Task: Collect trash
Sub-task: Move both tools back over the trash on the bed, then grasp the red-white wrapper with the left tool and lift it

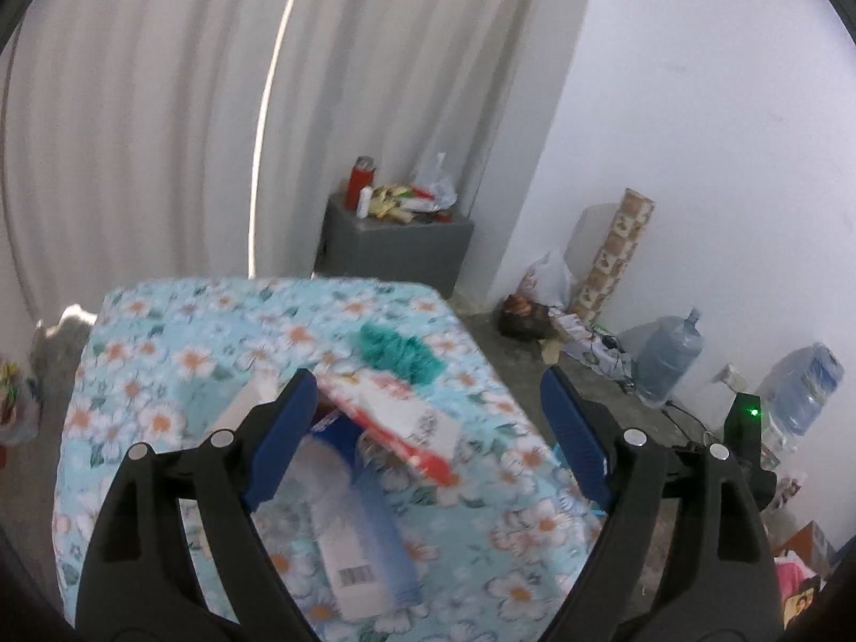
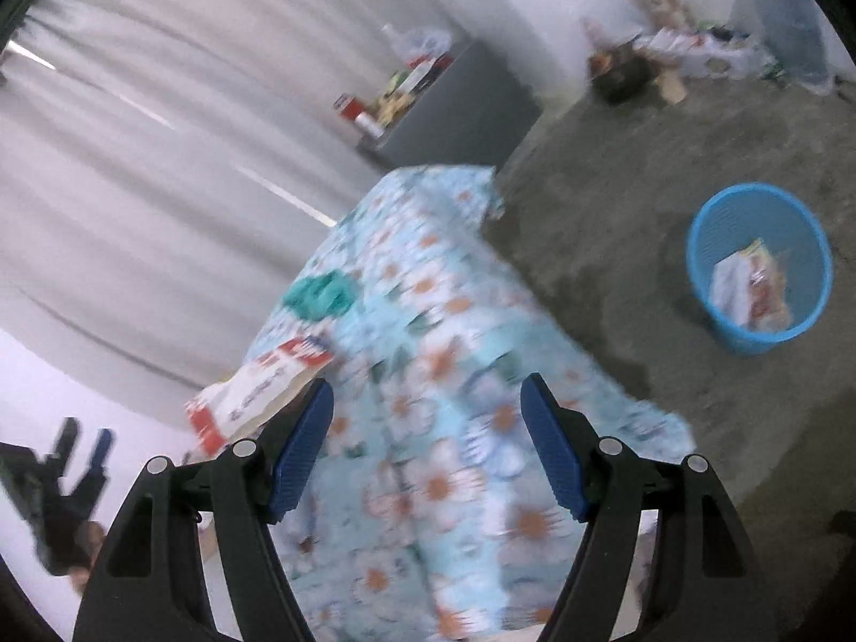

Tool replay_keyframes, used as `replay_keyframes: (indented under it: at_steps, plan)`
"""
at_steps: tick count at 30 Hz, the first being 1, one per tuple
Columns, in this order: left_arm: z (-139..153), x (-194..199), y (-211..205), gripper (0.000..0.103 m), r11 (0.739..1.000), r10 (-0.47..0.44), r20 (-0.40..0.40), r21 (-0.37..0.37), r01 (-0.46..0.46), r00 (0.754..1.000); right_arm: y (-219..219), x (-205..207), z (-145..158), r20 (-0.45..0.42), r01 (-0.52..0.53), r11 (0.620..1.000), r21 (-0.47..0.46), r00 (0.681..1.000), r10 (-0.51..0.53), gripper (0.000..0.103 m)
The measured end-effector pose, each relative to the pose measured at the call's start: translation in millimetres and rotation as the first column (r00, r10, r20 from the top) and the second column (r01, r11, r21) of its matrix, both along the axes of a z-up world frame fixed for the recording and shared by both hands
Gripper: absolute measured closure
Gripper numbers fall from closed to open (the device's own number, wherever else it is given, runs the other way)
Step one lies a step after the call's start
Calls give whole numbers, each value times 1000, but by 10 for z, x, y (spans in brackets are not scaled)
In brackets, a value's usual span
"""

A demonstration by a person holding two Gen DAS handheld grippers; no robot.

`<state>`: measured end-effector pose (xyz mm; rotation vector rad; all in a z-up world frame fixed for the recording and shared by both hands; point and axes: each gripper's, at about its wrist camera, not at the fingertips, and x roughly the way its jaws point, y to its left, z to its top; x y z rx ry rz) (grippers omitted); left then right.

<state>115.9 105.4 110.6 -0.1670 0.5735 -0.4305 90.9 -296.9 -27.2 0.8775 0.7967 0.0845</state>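
My left gripper [image 1: 422, 428] stands wide apart with nothing pressed between its blue pads; my right gripper [image 2: 428, 438] is likewise spread and empty, with only the floral cloth [image 2: 428, 321] showing in its gap.

Nearest to my left claw, in the lower middle of the left wrist view, lies a white and blue bottle [image 1: 353, 524], a barcode label at its near end. Its long axis runs from the bottom of the frame up towards the left pad, so it lies roughly along my fingers rather than across them. Just above it, touching or overlapping its far end, sits a red and white packet [image 1: 412, 417], its long side slanting from upper left down to lower right, across the gap. Beyond that, a teal crumpled scrap [image 1: 396, 353] lies on the cloth, apart from the packet.

In the right wrist view the same packet [image 2: 262, 390] sits at the left, just outside my left-hand pad, and the teal scrap [image 2: 321, 294] is further up. My left claw is the nearer to the pile, I judge.

Furthest, on the bare floor at the right of the right wrist view, the blue basket [image 2: 711, 224] stands well apart from the table, with a wrapper [image 2: 749, 289] already inside.
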Motion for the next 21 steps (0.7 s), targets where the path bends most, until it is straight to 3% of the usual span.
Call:
replay_keyframes:
  at_steps: [7, 13, 17, 21]
  plan:
    - [-289, 143, 264, 22, 999, 32, -65, -37, -34, 997, 315, 243, -101, -26, -91, 993, 71, 995, 93, 32]
    - [-447, 474, 344, 21, 999, -11, -120, -36, 7, 993, 506, 420, -251, -66, -134, 986, 95, 988, 141, 32]
    - [-605, 746, 278, 18, 997, -70, -169, 8, 73, 983, 597, 495, -344, -86, -149, 983, 103, 984, 158, 32]
    - [-736, 930, 215, 18, 995, -55, -190, 75, 71, 980, 634, 552, -393, -98, -155, 983, 99, 982, 165, 32]
